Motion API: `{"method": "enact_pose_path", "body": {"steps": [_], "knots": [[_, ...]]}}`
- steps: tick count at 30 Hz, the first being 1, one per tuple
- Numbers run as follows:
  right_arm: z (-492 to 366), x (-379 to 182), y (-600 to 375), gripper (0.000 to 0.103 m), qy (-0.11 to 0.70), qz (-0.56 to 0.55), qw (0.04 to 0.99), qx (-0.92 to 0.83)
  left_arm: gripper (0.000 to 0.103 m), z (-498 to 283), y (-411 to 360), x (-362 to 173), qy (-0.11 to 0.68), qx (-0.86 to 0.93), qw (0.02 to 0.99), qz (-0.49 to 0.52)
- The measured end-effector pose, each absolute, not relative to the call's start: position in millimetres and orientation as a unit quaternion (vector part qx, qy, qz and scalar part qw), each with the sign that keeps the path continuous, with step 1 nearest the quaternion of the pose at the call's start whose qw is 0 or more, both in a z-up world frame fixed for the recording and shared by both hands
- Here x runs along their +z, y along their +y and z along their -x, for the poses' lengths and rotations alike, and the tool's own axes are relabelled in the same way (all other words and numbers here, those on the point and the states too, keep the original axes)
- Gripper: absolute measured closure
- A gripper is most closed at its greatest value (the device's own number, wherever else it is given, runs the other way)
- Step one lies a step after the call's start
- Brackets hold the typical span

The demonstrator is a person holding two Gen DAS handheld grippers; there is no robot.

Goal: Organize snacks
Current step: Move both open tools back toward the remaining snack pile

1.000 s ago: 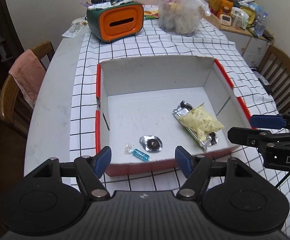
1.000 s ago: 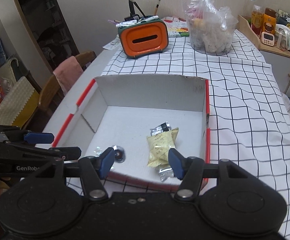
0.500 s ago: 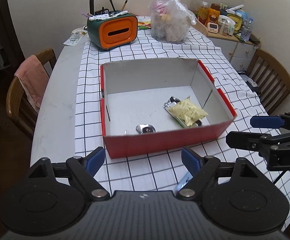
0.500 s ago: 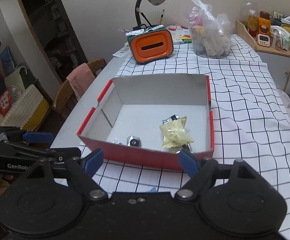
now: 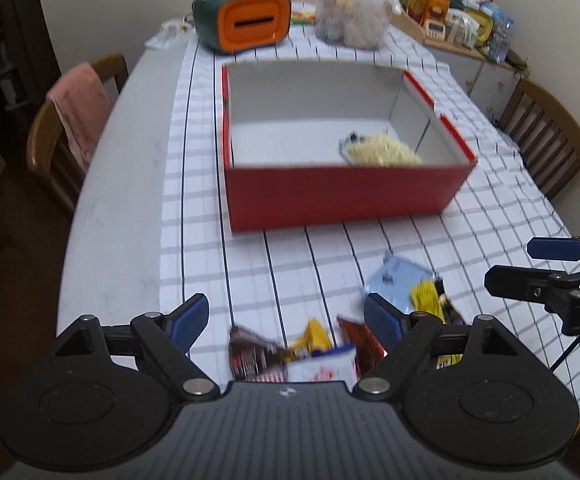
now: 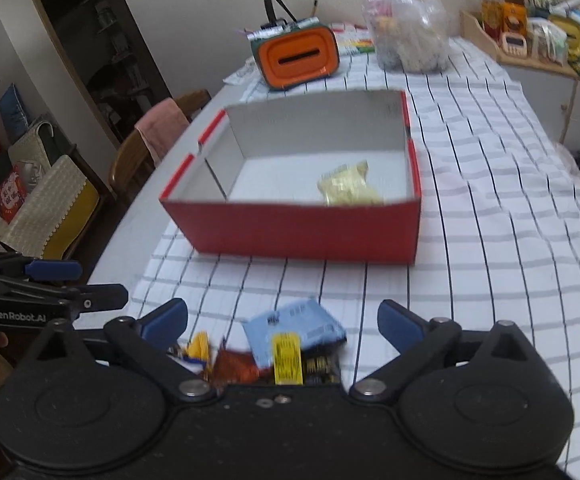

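A red cardboard box (image 5: 342, 196) with a white inside stands mid-table on the checked cloth; it also shows in the right wrist view (image 6: 310, 232). A yellow snack packet (image 5: 382, 152) lies inside it, also seen in the right wrist view (image 6: 348, 190). A pile of loose snack packets lies near the table's front edge: a light blue packet (image 5: 400, 280) (image 6: 296, 328), a yellow-labelled one (image 6: 288, 358) and dark red ones (image 5: 250, 354). My left gripper (image 5: 286, 318) is open and empty above the pile. My right gripper (image 6: 282, 318) is open and empty above the same pile.
An orange and green holder (image 5: 246, 22) and a clear plastic bag (image 5: 350, 12) stand at the table's far end. Wooden chairs stand at left (image 5: 70, 128) and right (image 5: 546, 136). A sideboard with bottles (image 6: 538, 36) is at the far right.
Both grippers have pulled back from over the box toward the table's front edge and lower. The snack pile has come into view beneath them. Both stay open.
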State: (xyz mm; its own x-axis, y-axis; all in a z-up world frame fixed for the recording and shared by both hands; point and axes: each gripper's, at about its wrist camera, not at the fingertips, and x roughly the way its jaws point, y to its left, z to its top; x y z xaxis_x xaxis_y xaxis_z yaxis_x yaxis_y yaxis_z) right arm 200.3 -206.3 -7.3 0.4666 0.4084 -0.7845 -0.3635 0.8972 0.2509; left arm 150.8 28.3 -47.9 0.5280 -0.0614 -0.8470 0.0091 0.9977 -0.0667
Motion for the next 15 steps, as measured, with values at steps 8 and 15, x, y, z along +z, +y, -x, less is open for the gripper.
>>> {"method": "enact_pose_path", "body": {"steps": [8,15], "knots": [[-177,-39,-211,0.003,0.484,-0.004,0.853,0.196,0.018,-136,18,-85,0.531,-0.016,0.846,0.037],[-165,-66,-208,0.011,0.506,0.015,0.844,0.179,0.018,-131,10,-113,0.564,-0.002,0.824,0.042]]}}
